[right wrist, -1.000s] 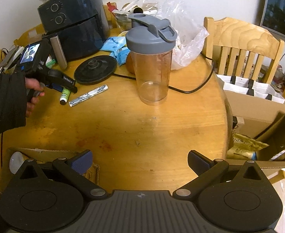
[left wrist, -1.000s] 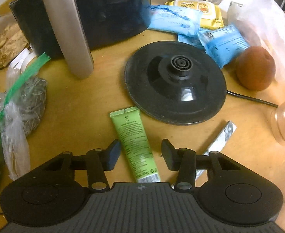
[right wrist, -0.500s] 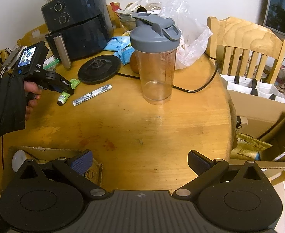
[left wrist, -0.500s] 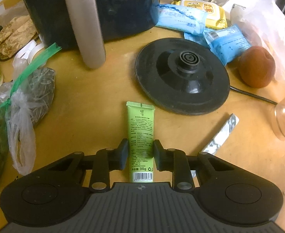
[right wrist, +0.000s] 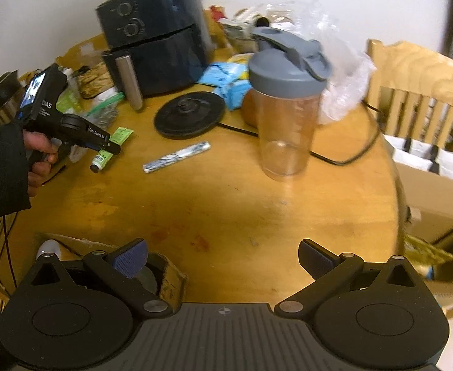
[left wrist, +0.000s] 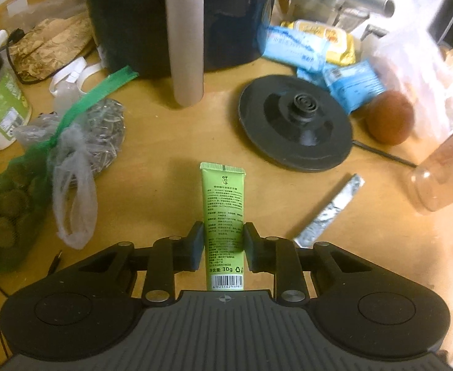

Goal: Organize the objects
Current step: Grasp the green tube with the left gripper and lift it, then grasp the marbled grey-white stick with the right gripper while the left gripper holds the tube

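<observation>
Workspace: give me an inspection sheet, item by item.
Surface: round wooden table, stained near its front edge.
Job's things: green tube gripped; silver foil sachet lying flat beside it.
Clutter: air fryer, kettle base, blue packets, brown fruit, bagged items, shaker bottle.
Grippers: left gripper shut on the tube; right gripper open, holding nothing.
Cables: black cord running across the table from the kettle base.
Surroundings: wooden chair, cardboard box.
</observation>
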The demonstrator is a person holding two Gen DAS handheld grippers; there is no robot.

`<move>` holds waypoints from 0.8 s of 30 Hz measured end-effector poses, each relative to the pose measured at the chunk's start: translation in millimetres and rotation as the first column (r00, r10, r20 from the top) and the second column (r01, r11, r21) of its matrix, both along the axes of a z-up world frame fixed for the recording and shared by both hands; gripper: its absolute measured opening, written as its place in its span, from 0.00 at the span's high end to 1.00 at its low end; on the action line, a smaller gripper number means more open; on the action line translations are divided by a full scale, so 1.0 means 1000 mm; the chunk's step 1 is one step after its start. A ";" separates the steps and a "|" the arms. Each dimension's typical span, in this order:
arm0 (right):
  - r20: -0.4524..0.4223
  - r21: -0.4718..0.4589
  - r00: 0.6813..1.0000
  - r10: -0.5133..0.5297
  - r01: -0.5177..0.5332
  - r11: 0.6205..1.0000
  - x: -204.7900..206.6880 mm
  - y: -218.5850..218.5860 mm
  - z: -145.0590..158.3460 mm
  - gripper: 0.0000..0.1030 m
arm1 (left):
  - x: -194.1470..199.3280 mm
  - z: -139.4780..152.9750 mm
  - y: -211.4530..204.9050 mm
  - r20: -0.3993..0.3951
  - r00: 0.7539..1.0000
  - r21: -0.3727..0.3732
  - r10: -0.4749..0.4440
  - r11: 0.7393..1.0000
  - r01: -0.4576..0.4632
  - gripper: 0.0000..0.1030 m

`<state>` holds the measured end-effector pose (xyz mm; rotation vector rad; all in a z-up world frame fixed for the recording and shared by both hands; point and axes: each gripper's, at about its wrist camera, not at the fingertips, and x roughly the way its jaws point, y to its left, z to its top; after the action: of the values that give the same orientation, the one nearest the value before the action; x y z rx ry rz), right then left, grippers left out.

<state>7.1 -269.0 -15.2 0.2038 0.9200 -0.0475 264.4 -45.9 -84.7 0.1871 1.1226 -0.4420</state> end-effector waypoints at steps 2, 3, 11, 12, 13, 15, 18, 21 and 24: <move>0.011 0.003 0.999 0.031 -0.031 1.000 0.006 0.004 0.000 0.00 | -0.006 0.010 0.005 0.004 1.000 -0.021 0.002 1.000 -0.002 0.74; 0.015 0.003 0.999 0.046 -0.046 0.999 0.009 0.006 0.000 0.00 | -0.010 0.015 0.007 0.006 1.000 -0.032 0.003 0.999 -0.003 0.74; 0.057 0.003 0.987 0.150 -0.150 0.989 0.033 0.018 0.005 0.00 | -0.034 0.064 0.027 0.048 0.999 -0.130 0.005 0.992 0.001 0.74; 0.065 0.004 0.985 0.161 -0.161 0.987 0.037 0.019 0.006 0.00 | -0.036 0.070 0.030 0.055 0.998 -0.138 0.006 0.990 0.002 0.74; 0.071 0.006 0.983 0.169 -0.170 0.985 0.040 0.020 0.007 0.00 | -0.038 0.076 0.032 0.062 0.998 -0.145 0.008 0.989 0.001 0.74; 0.080 0.010 0.980 0.185 -0.186 0.983 0.048 0.022 0.009 0.00 | -0.041 0.086 0.037 0.075 0.997 -0.157 0.013 0.988 -0.002 0.74; 0.097 0.012 0.973 0.208 -0.210 0.978 0.057 0.027 0.014 0.00 | -0.048 0.103 0.046 0.095 0.995 -0.160 0.030 0.987 -0.014 0.74; 0.111 -0.001 0.965 0.239 -0.240 0.971 0.065 0.034 0.017 0.00 | -0.060 0.120 0.056 0.118 0.992 -0.164 0.034 0.986 -0.014 0.74; 0.108 -0.010 0.959 0.263 -0.264 0.965 0.071 0.039 0.014 0.00 | -0.072 0.132 0.066 0.128 0.991 -0.172 0.039 0.985 -0.017 0.74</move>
<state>78.3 -230.4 -1.2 0.0854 0.8324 0.2108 192.6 20.3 47.4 0.0489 0.9518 -0.4915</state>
